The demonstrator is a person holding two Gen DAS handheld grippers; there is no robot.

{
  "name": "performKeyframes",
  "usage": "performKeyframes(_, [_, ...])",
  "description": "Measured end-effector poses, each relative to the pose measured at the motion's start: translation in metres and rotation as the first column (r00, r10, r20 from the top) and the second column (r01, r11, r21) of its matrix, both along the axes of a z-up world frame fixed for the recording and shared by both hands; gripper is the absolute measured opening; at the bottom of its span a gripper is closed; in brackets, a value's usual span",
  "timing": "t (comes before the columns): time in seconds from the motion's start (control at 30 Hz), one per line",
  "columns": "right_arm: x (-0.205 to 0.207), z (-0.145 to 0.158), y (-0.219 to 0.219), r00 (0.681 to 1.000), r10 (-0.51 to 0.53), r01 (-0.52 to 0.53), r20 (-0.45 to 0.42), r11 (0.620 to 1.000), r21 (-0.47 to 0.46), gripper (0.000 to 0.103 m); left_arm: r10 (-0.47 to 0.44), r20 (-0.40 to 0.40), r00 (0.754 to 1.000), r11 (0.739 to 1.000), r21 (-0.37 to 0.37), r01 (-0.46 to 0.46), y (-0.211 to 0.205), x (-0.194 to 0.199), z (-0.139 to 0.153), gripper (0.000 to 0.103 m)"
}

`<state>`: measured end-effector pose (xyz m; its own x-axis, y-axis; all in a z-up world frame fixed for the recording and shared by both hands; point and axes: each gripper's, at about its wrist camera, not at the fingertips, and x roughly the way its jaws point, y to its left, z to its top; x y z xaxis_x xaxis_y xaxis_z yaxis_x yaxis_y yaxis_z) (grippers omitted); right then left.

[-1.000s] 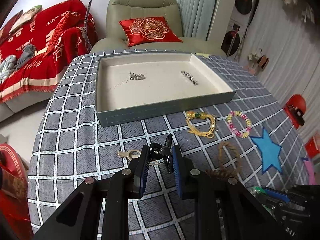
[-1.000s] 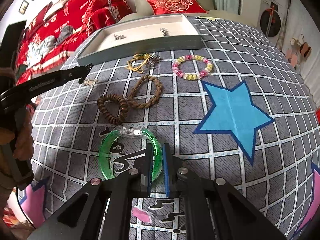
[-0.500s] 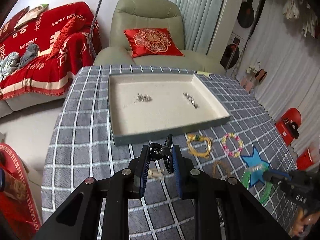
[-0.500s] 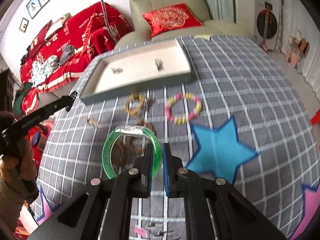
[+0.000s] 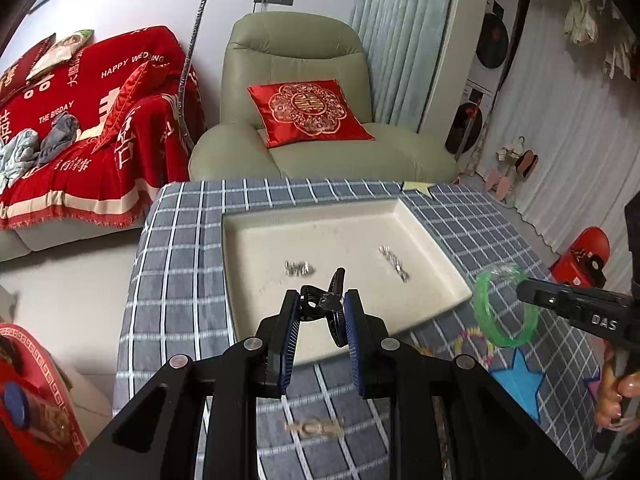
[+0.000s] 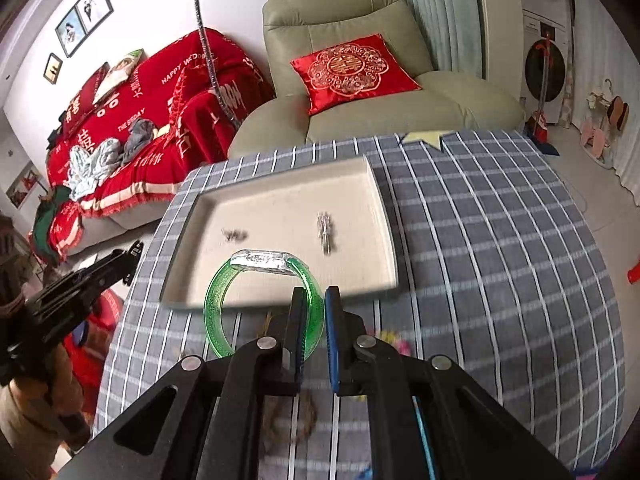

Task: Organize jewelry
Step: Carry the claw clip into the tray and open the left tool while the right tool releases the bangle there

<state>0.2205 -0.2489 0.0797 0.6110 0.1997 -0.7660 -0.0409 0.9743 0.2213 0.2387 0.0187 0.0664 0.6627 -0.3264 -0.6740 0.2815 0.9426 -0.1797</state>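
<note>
My left gripper (image 5: pixel 322 312) is clamped on a black clip (image 5: pixel 328 304), held above the near edge of the tray (image 5: pixel 256 280). My right gripper (image 6: pixel 316 312) pinches a green bangle (image 6: pixel 224 304) above the tray's near right corner. Two silver pieces (image 5: pixel 394 268) lie inside the tray, well apart

Both cameras ride on hand-held tools, looking forward and down along their fingers across the checked counter (image 5: pixel 180 240) toward the far armchair (image 6: pixel 360 40). The left view sits left, the right view right; both share the tray (image 5: pixel 432 248) from close above.
</note>
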Motion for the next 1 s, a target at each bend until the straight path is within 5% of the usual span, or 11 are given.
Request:
performKeyframes(0.43, [0.091,-0.044,0.011,0.996,-0.040,0.038,-0.080,0.999,-0.026,0.010,0.044,-0.062,0.997,0.998,0.036,-0.042,-0.015,0.077,-0.029,0.039])
performKeyframes(0.63, [0.117,-0.069,0.005,0.991,-0.074,0.074,-0.116,0.997,-0.001,0.010,0.041,-0.140,0.989,0.998,0.051,-0.034,-0.031,0.104,-0.061,0.039])
performKeyframes(1.0, [0.143,-0.100,-0.002,0.981,-0.109,0.112,-0.160,0.994,0.007,0.010,-0.005,-0.160,0.987,0.991,0.129,0.026,-0.074,0.131,-0.090,0.039])
